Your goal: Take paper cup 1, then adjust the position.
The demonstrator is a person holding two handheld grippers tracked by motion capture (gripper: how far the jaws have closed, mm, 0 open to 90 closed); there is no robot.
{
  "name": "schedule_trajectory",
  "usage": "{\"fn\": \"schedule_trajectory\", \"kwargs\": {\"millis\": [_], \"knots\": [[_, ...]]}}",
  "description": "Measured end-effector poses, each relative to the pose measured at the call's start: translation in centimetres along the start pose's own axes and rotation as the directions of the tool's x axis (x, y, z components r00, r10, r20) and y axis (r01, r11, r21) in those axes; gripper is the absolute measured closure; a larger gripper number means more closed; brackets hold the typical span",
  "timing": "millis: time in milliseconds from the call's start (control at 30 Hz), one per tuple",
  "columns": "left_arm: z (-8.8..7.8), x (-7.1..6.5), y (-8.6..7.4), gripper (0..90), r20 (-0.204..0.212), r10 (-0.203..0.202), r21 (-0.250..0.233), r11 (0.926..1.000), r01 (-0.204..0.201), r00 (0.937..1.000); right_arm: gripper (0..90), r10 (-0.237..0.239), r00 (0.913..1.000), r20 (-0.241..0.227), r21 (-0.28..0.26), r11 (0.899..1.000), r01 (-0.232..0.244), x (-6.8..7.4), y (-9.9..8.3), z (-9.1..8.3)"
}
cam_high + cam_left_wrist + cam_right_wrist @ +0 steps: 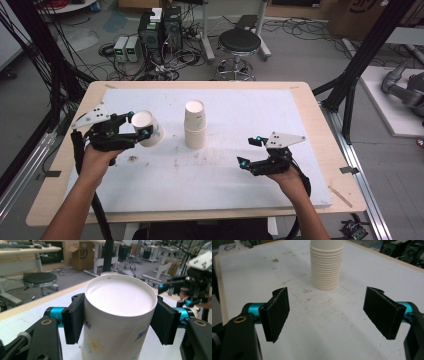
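- table (310, 107): pale wood with a scuffed white mat on top, seen from above; forearms entering from the near edge.
- stack (195, 125): tall pile of nested paper cups, bottoms up, upright near the mat's middle; in the right gripper view (327, 265) straight ahead beyond the jaws, ribbed with rims.
- cup (148, 128): single white paper cup with blue and yellow print, left of the stack and apart from it, tilted with its flat bottom toward the camera; in the left gripper view (117, 322) large and close, bottom end up.
- left gripper (138, 124): at the mat's left, jaws clamped on the cup's wall, one black pad (73, 317) pressed to each side.
- right gripper (250, 151): over the mat's right side, well apart from the stack, jaws wide apart with bare mat between the pads (275, 313); also seen far off at the right edge of the left gripper view (175, 291).
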State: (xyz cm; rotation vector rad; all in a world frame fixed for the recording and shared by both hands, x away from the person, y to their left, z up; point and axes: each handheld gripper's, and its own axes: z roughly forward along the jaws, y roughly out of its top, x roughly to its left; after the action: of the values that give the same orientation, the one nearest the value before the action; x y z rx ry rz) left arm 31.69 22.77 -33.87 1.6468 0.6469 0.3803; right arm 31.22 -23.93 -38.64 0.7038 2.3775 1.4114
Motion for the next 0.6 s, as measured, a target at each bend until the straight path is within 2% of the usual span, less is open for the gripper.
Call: {"fn": "schedule_trajectory", "kwargs": {"millis": [33, 67, 167, 267, 600], "knots": [[0.1, -0.1, -0.7, 34.0, 0.004, -0.004, 0.009, 0.9999, 0.004, 1.0000, 21.0, 0.014, 0.9999, 0.005, -0.001, 1.000, -0.014, 0.0, -0.1, 0.1], [0.1, -0.1, -0.7, 34.0, 0.004, -0.004, 0.009, 0.9999, 0.004, 1.0000, 21.0, 0.033, 0.9995, -0.005, 0.006, 0.999, -0.033, 0.1, -0.2, 0.1], [0.5, -0.5, -1.4, 34.0, 0.020, -0.014, 0.019, 0.9997, 0.013, 0.9997, 20.9, 0.048, 0.9988, -0.008, 0.028, 0.998, -0.048, 0.1, -0.4, 0.4], [1.0, -0.9, -1.7, 33.8, 0.026, -0.016, 0.021, 0.9997, 0.015, 0.9995, 19.6, 0.062, 0.9977, -0.029, 0.009, 0.998, -0.061, 0.1, -0.4, 0.2], [2.4, -2.1, -1.8, 33.8, 0.082, -0.007, 0.038, 0.9993, 0.004, 0.9966, 19.6, 0.034, 0.9956, -0.087, -0.012, 0.999, -0.035, 0.7, 0.2, 0.3]]}}
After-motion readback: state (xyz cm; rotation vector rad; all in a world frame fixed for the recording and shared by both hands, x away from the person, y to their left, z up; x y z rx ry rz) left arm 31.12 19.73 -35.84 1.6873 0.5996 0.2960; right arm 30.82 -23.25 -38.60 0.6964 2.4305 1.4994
